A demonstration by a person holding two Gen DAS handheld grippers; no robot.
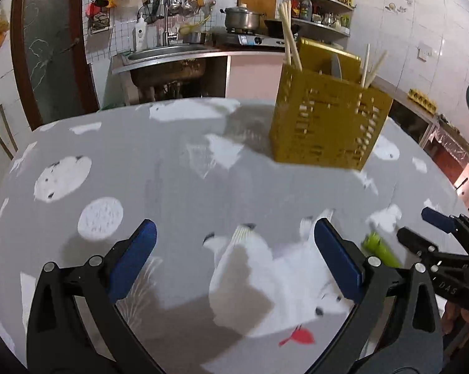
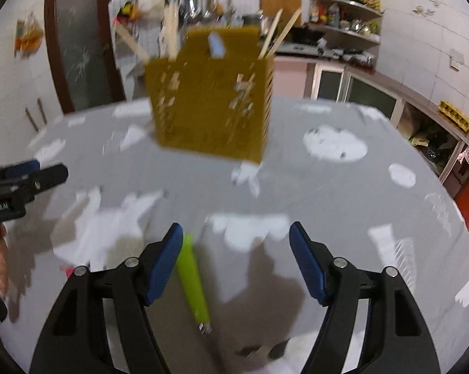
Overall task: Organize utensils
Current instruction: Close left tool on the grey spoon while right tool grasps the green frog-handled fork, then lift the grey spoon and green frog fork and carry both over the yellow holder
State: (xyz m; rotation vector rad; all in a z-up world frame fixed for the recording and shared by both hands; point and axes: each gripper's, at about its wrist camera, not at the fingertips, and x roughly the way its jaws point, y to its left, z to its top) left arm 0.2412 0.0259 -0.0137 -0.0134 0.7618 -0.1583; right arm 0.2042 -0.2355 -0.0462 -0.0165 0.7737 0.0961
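Your yellow utensil basket (image 1: 327, 124) stands upright toward the far side of the table (image 1: 159, 168), with pale chopsticks (image 1: 289, 35) and a knife blade poking out of it; beyond it lie the sink, stove and shelves. A green-handled utensil (image 2: 193, 283) lies flat on the patterned cloth, just beside the inner face of your right hand-held gripper (image 2: 236, 261)'s left finger, touching neither pad. Both tools tilt down at the table. Your left hand-held gripper (image 1: 234, 261) stands wide open over bare cloth, holding nothing; your right is open too, and empty. The cloth between you and the basket is open, and the table's edges curve away on both sides.
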